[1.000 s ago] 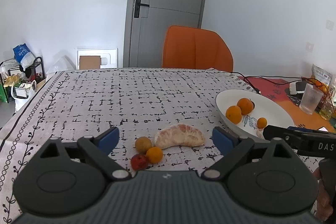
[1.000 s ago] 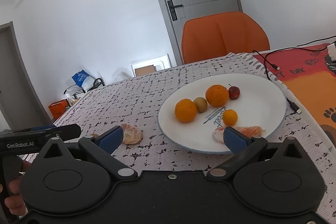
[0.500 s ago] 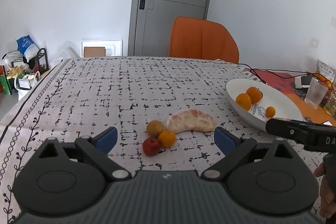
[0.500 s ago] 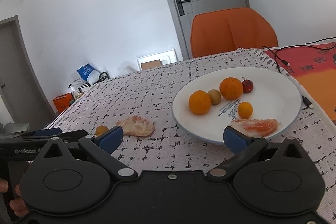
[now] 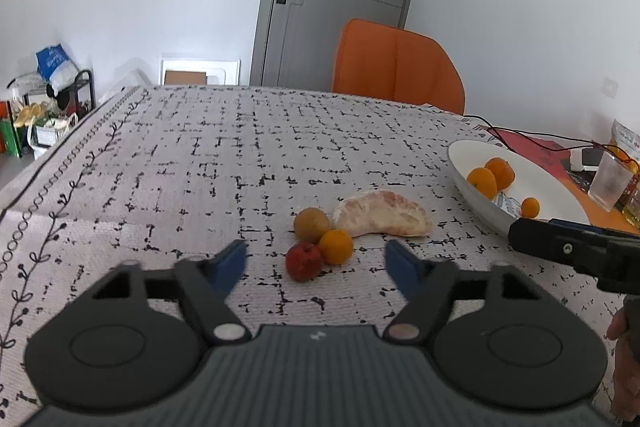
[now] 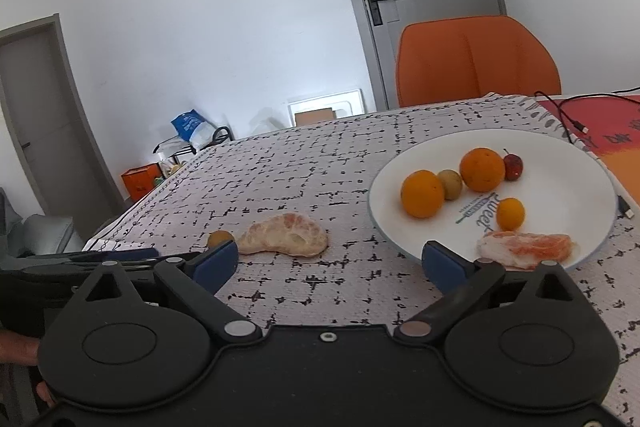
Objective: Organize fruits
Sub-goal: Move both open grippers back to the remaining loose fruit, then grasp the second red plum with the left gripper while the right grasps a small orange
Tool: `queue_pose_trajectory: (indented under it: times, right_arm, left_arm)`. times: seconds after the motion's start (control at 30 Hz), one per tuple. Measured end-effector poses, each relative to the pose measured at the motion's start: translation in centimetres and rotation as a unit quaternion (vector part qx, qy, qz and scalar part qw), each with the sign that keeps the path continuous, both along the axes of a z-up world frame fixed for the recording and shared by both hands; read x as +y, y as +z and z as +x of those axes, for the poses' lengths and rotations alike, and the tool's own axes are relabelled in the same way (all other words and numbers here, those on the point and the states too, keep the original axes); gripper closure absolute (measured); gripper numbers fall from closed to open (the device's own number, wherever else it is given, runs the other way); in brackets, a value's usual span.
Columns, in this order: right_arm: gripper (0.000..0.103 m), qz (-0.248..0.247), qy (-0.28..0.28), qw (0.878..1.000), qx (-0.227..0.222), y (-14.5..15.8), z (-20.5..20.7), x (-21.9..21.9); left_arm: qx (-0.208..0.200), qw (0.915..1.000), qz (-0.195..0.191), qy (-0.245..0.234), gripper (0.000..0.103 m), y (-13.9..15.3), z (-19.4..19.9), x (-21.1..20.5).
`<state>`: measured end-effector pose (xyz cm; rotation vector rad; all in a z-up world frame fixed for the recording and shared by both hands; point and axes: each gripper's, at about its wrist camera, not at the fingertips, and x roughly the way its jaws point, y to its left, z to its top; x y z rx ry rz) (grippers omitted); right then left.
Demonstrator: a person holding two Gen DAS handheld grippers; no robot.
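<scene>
The table [image 5: 240, 147] has a white plate [image 6: 560, 163] with fruit on it. Only the right view shows the plate's peeled piece [image 6: 524, 247]. Only the left view shows the red fruit [image 5: 303, 261] lying loose beside the big peeled piece [image 5: 380, 214]. The left tool [image 5: 316, 263] and right tool [image 6: 330, 261] are both wide open, holding nothing.

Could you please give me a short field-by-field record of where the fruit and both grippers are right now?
on cloth: peeled citrus piece, brownish fruit, small orange fruit, small red fruit, clustered
plate: two oranges, brownish fruit, red fruit, small orange fruit, peeled segments
left gripper: open, empty, facing the cluster
right gripper: open, empty, near plate's edge
</scene>
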<state>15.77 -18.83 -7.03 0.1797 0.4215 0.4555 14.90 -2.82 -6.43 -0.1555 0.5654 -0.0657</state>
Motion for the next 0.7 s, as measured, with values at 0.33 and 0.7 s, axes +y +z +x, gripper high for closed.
queue_pose_trajectory:
  times: [0.33,0.7]
  right_arm:
    - [0.013,-0.001,0.025,1.000,0.005,0.1,0.7,1.4]
    - [0.024,-0.017,0.061,0.998,0.021,-0.2,1.7,4.1]
  left_arm:
    - [0.016,0.9997,-0.016,0.011,0.056,-1.0,0.8,0.9]
    - [0.018,0.9989,-0.041,0.011,0.082,-1.0,1.1,2.0]
